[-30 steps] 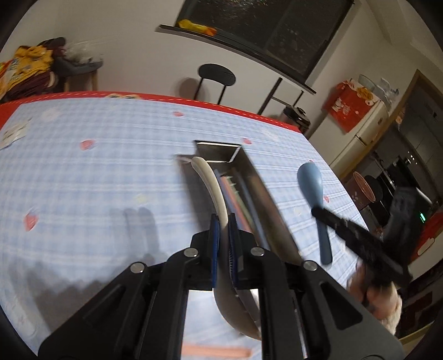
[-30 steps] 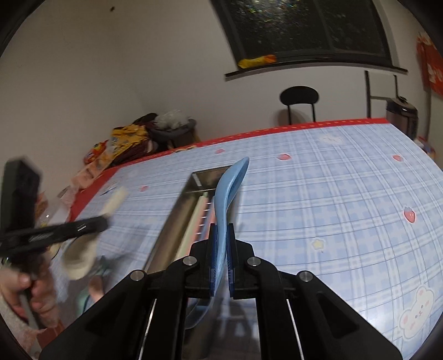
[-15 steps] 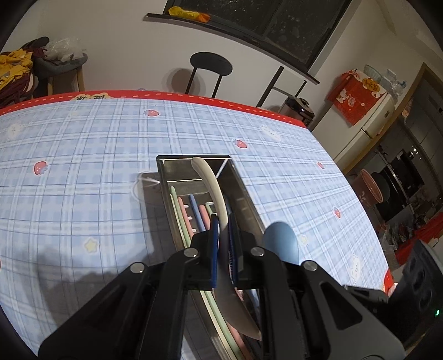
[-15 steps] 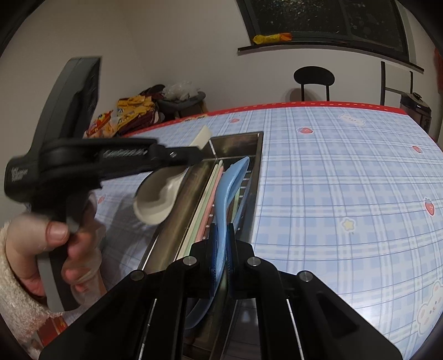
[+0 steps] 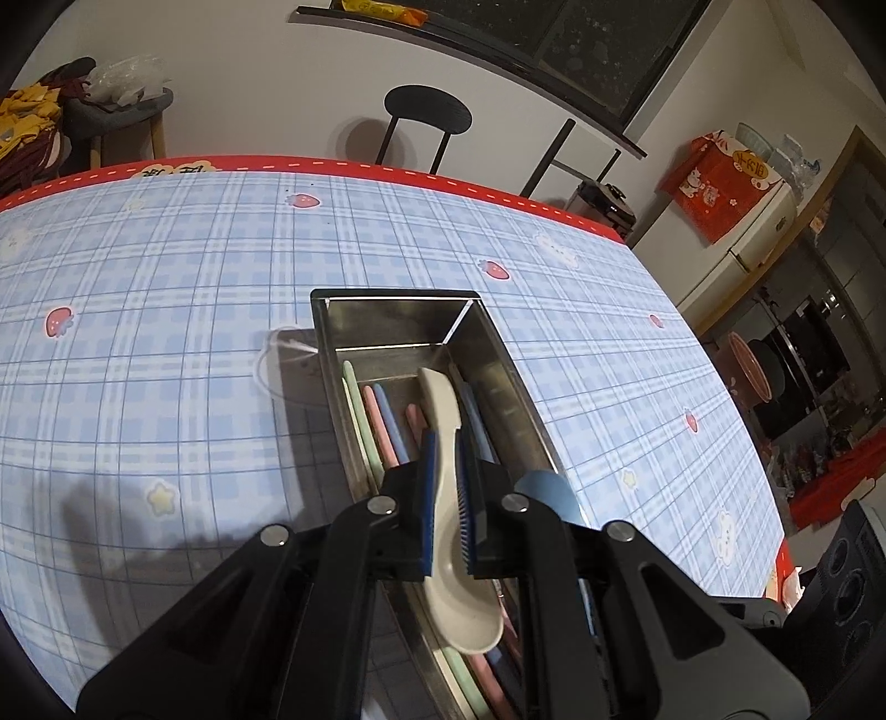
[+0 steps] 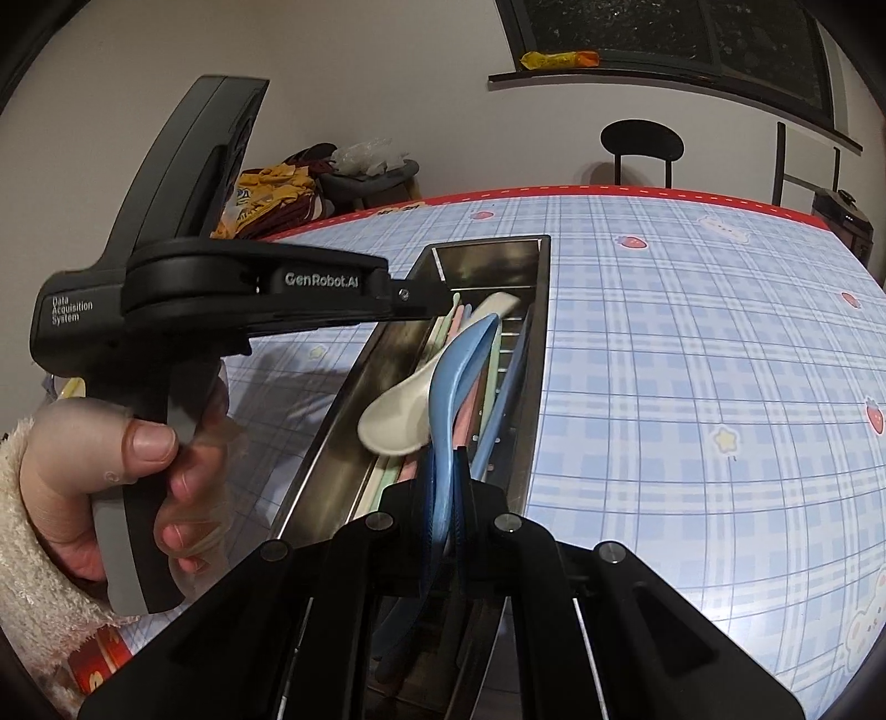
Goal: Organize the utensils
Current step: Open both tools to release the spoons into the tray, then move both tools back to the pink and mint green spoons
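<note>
Left gripper (image 5: 446,498), black with blue ribbed pads: clamped on the handle of a cream-white plastic spoon (image 5: 451,531), bowl nearest the camera, handle tip reaching forward over the tray. Right gripper (image 6: 443,498), same make: clamped on the handle of a light blue plastic spoon (image 6: 451,387), held on edge above the tray, alongside the cream spoon's bowl. A hand (image 6: 111,471) in a fluffy cream sleeve (image 6: 33,554) grips the left tool's black handle. Long rectangular stainless steel tray (image 5: 498,360): lies on the table directly under both grippers, running away from the cameras; holds pastel sticks, likely chopsticks (image 5: 376,421), in green, pink and blue, laid lengthwise. Table surface: pale blue plaid tablecloth (image 5: 166,304) printed with strawberries, stars and white bear figures, edged by a red border with a white dashed line at the far side. Beyond the table: a black round-backed chair (image 5: 427,108) against a white wall; to the left, a stool piled with yellow and dark red cloth (image 5: 27,127) and clear plastic. High on the wall, a dark window (image 6: 664,27) with a ledge carrying a yellow-orange packet (image 6: 559,57). Far right in the left wrist view: a white refrigerator (image 5: 742,243) topped by a red box, then a dim kitchen doorway.
</note>
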### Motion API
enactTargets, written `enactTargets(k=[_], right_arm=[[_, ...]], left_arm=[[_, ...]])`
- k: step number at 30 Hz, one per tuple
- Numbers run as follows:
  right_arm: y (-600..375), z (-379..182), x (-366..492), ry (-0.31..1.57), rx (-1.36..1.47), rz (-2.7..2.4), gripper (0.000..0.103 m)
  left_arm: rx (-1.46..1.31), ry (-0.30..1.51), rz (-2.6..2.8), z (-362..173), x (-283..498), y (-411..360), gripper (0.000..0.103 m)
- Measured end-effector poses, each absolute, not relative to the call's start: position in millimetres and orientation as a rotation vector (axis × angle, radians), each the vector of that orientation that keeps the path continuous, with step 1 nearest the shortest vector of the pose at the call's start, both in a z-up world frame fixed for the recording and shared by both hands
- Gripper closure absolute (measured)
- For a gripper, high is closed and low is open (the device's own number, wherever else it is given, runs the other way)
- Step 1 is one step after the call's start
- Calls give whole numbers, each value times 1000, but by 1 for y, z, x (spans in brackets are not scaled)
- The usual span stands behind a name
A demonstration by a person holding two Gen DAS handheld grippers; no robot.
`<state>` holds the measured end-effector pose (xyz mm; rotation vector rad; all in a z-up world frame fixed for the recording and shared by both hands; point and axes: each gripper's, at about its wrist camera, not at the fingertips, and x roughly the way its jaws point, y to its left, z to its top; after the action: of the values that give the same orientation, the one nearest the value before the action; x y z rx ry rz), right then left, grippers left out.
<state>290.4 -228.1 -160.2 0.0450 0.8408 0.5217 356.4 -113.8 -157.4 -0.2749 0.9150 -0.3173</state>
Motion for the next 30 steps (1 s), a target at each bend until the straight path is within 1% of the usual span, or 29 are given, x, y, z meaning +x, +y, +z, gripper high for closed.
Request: enactTargets(k=[2,4,6,7,8,9,10,12,13,15,16,17,18,19,20,21,23,24,25,30], right_arm=[[-228,-159,290,836,46,522,96],[-229,-157,290,824,51,523,95],[-230,-154,288,812,51,525,94],[-230,-151,287,804,47,522,92],[-230,-150,287,799,44,519,85],[-230,-149,286,793,40,515,76],[-230,-147,286,787,39,510,73],[-230,-145,284,779,38,498,64],[-230,-143,284,773,37,493,61],[-231,-139,282,754,35,484,47],[-230,-137,280,743,32,475,43],[-231,-136,279,736,28,470,36],[-230,-134,277,728,19,463,31],[-229,-134,276,724,10,455,28],[-228,-133,275,720,1,443,22],[-227,-133,275,721,-9,421,17],[-225,-133,271,735,-28,359,11],[-225,-132,267,734,-23,340,8],[-224,-132,263,729,-14,332,7],[-217,-132,233,723,30,313,6]], left_arm=[[-274,908,-319,-155,355,-113,92],[-263,896,-316,-151,353,-111,89],[-253,880,-313,-146,349,-108,78],[-245,873,-311,-143,347,-106,77],[-239,868,-308,-141,345,-105,73],[-229,860,-302,-138,342,-102,70],[-220,851,-297,-135,338,-99,67],[-205,839,-288,-131,330,-92,58],[-197,831,-285,-128,324,-88,56],[-179,819,-271,-123,312,-82,47],[-171,812,-262,-121,305,-77,44],[-166,805,-256,-119,298,-73,42],[-159,798,-248,-116,289,-68,38],[-153,790,-238,-114,279,-61,32],[-152,781,-232,-112,272,-57,21],[-147,764,-227,-109,259,-51,18],[-123,752,-224,-105,238,-41,16],[-113,746,-223,-104,229,-37,8],[-99,732,-220,-103,217,-32,7],[-49,724,-211,-105,169,-10,6]])
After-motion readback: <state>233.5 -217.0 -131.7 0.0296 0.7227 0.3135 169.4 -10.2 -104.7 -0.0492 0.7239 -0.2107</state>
